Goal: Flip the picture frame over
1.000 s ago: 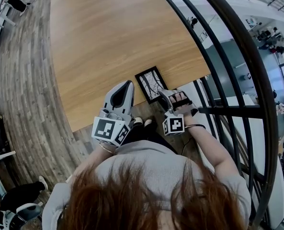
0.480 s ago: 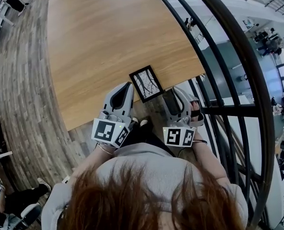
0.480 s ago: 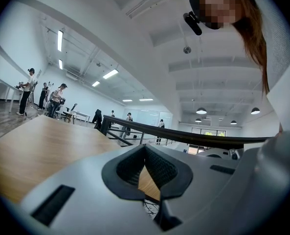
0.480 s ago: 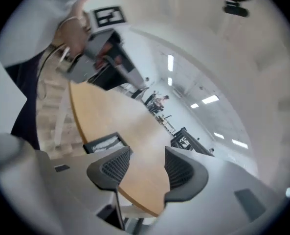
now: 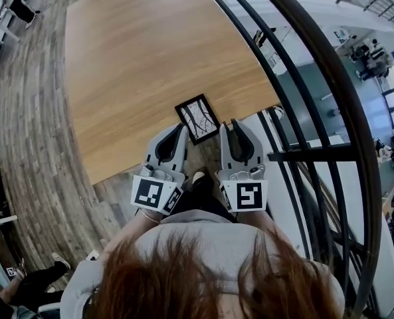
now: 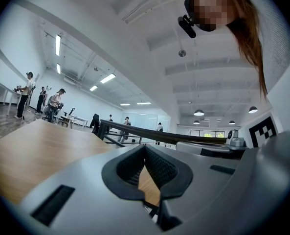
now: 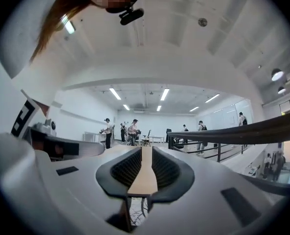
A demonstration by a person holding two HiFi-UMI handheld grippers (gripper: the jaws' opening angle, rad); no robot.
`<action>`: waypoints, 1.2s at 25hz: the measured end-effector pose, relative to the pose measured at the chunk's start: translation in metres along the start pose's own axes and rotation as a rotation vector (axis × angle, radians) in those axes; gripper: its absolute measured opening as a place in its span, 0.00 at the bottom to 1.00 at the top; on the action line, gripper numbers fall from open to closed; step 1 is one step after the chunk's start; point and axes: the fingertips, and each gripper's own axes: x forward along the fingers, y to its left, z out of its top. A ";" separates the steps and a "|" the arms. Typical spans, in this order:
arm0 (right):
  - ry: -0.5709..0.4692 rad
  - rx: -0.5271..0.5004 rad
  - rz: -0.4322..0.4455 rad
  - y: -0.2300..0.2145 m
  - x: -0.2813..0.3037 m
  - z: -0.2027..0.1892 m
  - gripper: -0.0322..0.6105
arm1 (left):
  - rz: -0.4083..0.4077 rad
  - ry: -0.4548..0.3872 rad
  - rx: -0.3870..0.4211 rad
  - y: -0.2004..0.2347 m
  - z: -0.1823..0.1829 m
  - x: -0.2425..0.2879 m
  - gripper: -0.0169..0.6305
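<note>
A small black picture frame (image 5: 197,119) lies flat, branch print up, on the wooden table (image 5: 143,58) near its front right corner. My left gripper (image 5: 181,129) hovers just left of the frame's near end, level, with its pads (image 6: 135,163) meeting at the tip and nothing in them. My right gripper (image 5: 232,124) hangs just right of the frame, off the table's edge. Its jaws are closing, with a narrow gap left between the pads (image 7: 165,169) and nothing between them. A strip of the print (image 7: 139,211) shows below the right jaws.
A black metal railing (image 5: 296,153) curves along the table's right side, close by my right gripper, with a lower floor beyond it. Wood flooring (image 5: 30,131) lies left of the table. Several people (image 6: 25,94) stand at desks far off.
My right gripper has come up off the frame's right edge, rolled from its side to upright, and its jaws have narrowed. The left gripper has edged forward a little.
</note>
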 end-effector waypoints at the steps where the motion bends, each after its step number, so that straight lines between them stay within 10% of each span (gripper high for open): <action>1: -0.011 0.023 0.007 0.002 -0.003 0.004 0.16 | -0.005 -0.008 -0.001 -0.003 0.002 -0.001 0.04; 30: -0.050 0.056 -0.093 0.184 -0.201 0.045 0.08 | -0.140 -0.084 0.005 -0.082 0.032 -0.243 0.04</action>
